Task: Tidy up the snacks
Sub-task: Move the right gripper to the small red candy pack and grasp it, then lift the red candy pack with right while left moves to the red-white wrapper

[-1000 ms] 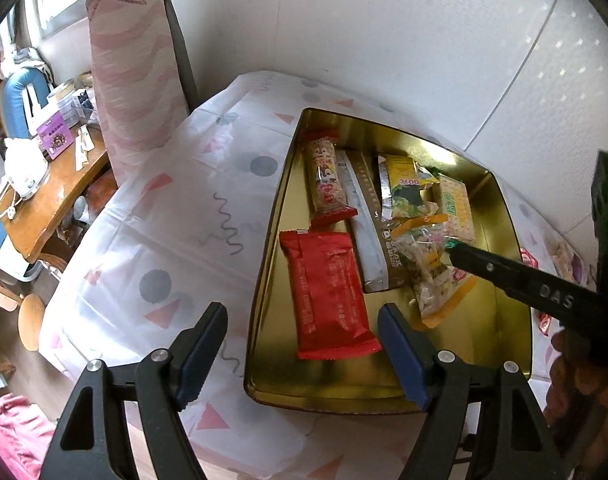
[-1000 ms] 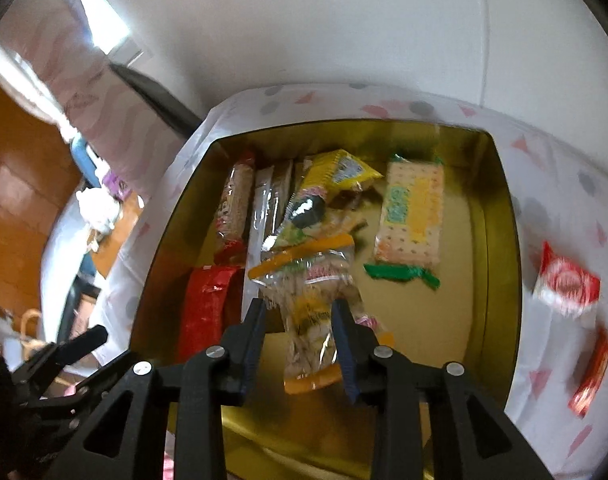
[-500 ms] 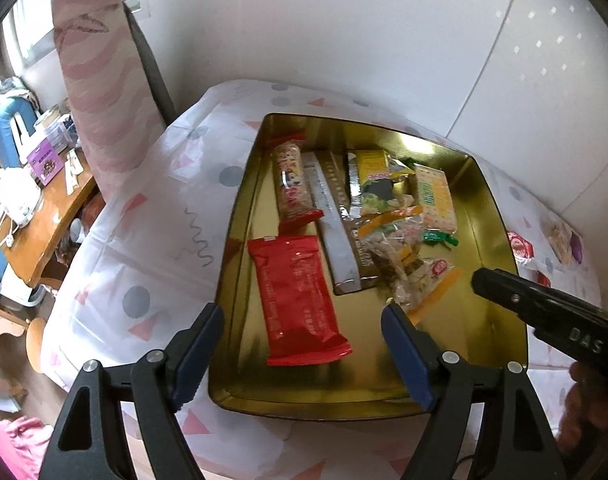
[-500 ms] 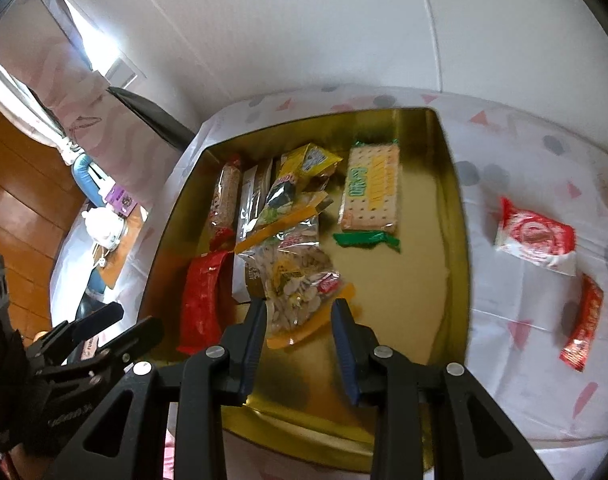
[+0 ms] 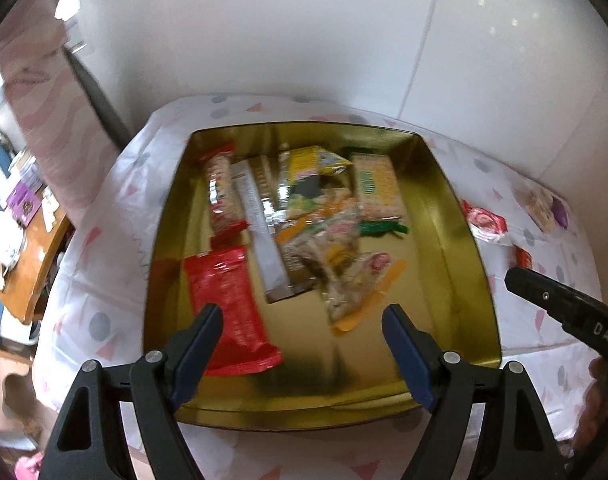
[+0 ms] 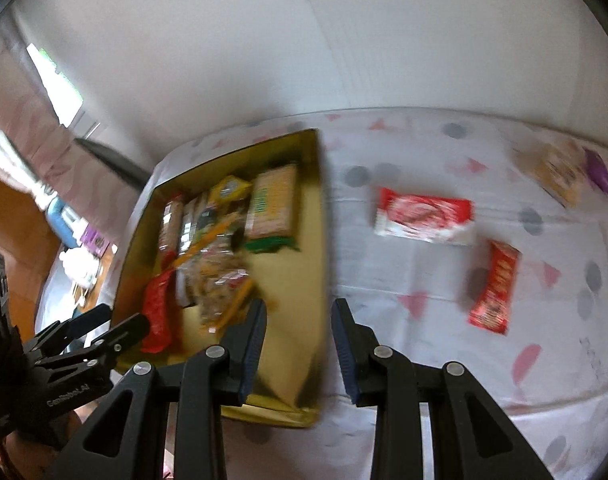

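Both tongs empty and parted; right tongs [image 6: 297, 340] nearer the red-and-white snack packet [image 6: 424, 220], lying long-axis crosswise beyond the gold tin's [image 6: 318, 240] right edge.

Both wrist views tilt steeply down – sharing the gold tin [image 5: 456, 216] [image 6: 320, 216].

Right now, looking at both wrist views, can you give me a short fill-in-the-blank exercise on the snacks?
1. The gold tin holds a large flat packet coloured ____.
2. The cracker pack has a twisted end coloured ____.
3. The red-and-white packet lies ____ the tin.
4. Between the right tool's fingers there is ____.

Missing: red; green; outside; nothing
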